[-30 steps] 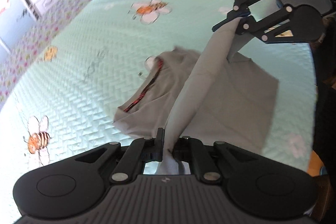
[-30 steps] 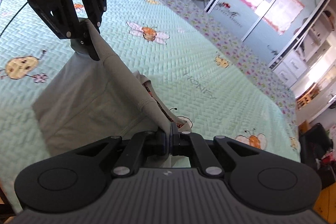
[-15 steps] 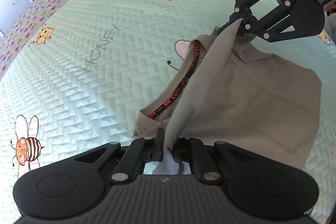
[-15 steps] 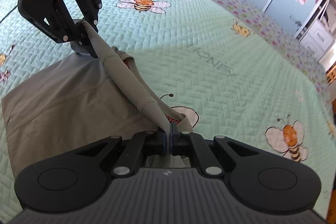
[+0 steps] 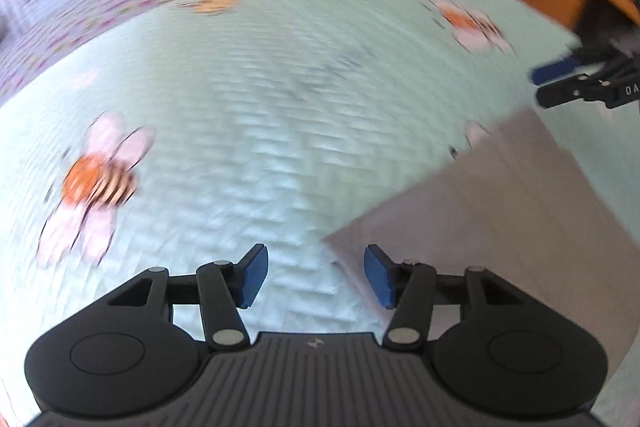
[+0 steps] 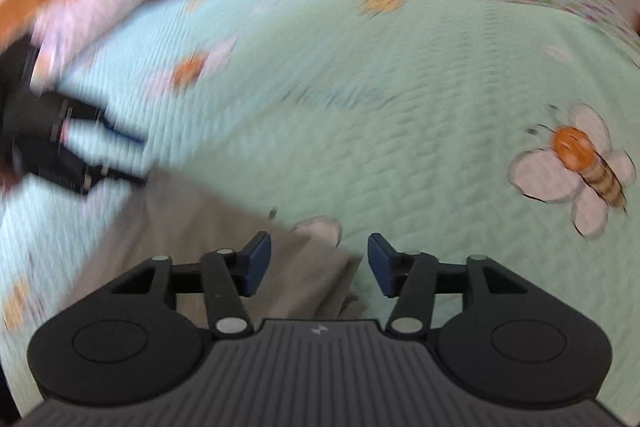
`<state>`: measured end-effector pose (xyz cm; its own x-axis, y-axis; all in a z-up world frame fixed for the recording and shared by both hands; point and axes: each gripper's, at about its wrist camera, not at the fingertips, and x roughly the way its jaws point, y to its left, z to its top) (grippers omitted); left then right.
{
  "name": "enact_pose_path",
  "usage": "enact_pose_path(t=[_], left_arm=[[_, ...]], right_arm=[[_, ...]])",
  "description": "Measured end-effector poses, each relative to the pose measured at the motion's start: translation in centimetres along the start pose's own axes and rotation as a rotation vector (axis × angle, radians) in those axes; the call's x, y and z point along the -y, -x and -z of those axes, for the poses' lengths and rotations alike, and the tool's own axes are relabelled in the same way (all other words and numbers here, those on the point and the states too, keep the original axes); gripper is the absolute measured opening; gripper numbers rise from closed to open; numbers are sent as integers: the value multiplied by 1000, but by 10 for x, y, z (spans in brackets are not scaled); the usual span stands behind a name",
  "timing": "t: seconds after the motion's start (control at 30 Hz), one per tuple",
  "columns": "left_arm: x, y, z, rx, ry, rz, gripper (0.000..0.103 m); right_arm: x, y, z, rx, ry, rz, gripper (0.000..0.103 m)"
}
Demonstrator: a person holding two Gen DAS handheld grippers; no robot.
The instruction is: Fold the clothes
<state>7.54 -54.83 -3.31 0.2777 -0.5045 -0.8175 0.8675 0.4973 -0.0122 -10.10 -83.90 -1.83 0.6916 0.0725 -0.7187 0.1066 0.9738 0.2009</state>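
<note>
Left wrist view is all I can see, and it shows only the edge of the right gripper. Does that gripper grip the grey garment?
Observer: No. The right gripper has just been opening its jaws. The flat grey fabric garment lies in the gap between them, but no pad presses on it.
Operator: Does the cloth lie flat at that end?
Observer: Not fully. A small pale rumpled bump, blurred, stands just ahead of the jaws.

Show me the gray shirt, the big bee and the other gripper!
gray shirt point(image 5: 520, 251): left wrist view, flat middle of the cloth.
big bee point(image 6: 576, 167): right wrist view, its striped body.
right gripper point(image 5: 560, 83): left wrist view, between its fingertips.
</note>
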Motion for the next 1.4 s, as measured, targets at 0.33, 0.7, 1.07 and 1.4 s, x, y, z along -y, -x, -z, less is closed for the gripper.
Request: enact_pose_path(t=[0.33, 0.7, 1.07, 1.4], left_arm=[[33, 67, 69, 112, 170, 94, 64], [64, 61, 63, 120, 200, 99, 68], [78, 46, 68, 111, 237, 94, 71], [68, 48, 85, 130, 354, 121, 72]], right_arm=[[-6, 53, 42, 252, -342, -192, 58], [23, 22, 81, 195, -583, -119, 61], [20, 1, 96, 138, -627, -173, 62], [67, -39, 121, 117, -853, -598, 55]])
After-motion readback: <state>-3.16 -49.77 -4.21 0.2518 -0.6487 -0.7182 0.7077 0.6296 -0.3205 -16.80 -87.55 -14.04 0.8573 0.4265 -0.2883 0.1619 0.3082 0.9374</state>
